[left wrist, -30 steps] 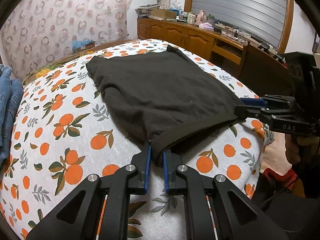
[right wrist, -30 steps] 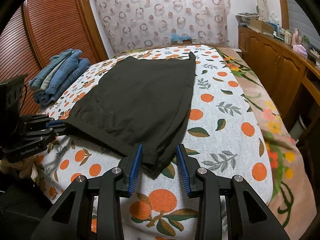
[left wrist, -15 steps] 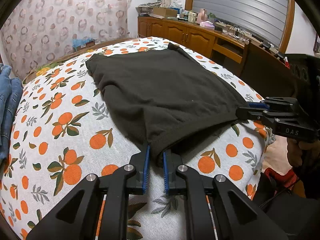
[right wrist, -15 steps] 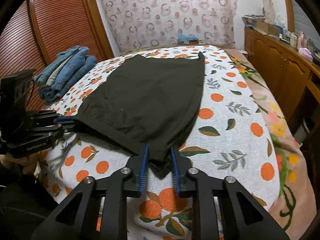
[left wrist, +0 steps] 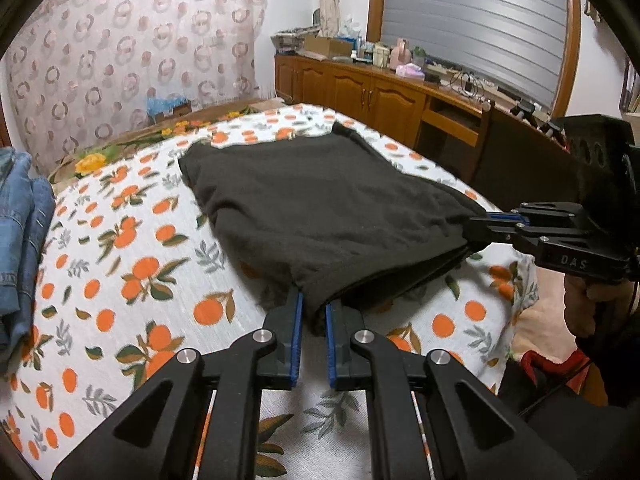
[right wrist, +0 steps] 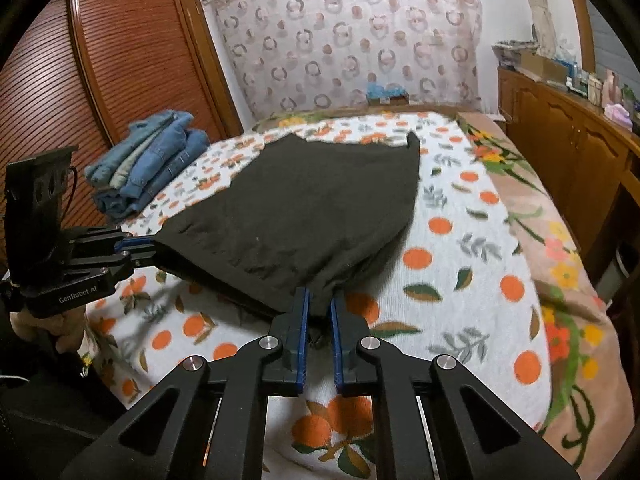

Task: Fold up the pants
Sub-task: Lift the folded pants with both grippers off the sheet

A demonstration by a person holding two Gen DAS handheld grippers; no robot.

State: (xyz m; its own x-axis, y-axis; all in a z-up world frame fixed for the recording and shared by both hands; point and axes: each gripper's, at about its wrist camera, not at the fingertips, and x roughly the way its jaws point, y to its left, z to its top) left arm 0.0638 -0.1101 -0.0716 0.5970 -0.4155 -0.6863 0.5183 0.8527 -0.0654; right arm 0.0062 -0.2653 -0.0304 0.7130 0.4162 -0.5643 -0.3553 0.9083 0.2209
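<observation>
Both jaws nearly closed | left gripper (left wrist: 311, 308), right gripper (right wrist: 318, 304) pinching pants (left wrist: 320, 208) hem

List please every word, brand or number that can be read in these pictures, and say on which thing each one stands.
"DAS": on the body of the right gripper, seen from the left wrist view.
"GenRobot.AI": on the body of the left gripper, seen from the right wrist view.
Boxes and bottles on the wooden sideboard: any print is too small and blurred to read.

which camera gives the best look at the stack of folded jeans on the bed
The right wrist view: the folded jeans sit whole and unblocked, left of the black pants. The left wrist view shows only a cropped blue sliver at its left edge.
</observation>
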